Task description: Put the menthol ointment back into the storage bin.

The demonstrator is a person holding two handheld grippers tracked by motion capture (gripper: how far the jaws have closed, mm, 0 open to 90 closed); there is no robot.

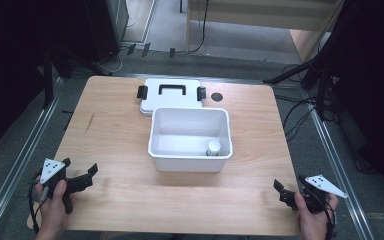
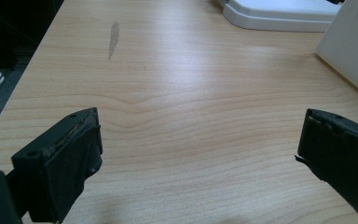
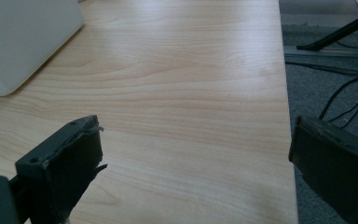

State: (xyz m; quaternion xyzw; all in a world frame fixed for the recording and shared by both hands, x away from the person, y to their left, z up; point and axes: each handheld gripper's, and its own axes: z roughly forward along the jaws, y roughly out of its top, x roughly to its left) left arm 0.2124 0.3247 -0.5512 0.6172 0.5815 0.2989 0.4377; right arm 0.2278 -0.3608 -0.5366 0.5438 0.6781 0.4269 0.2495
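Left tool [image 1: 82, 176] wide, empty | right tool [image 1: 286, 192] wide, empty | lid [image 1: 170, 96] lies flat behind bin [image 1: 189, 156], touching it | probably light, stiff, slick plastic | you'd best take its black handle [image 1: 172, 89]

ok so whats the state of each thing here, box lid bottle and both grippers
white box: open, upright on the table, lid off
lid: off, lying flat behind the box and touching its far edge, handle up
small bottle: standing inside the box, at its near right corner
left gripper: open, holding nothing, near the table's near left corner
right gripper: open, holding nothing, near the table's near right corner
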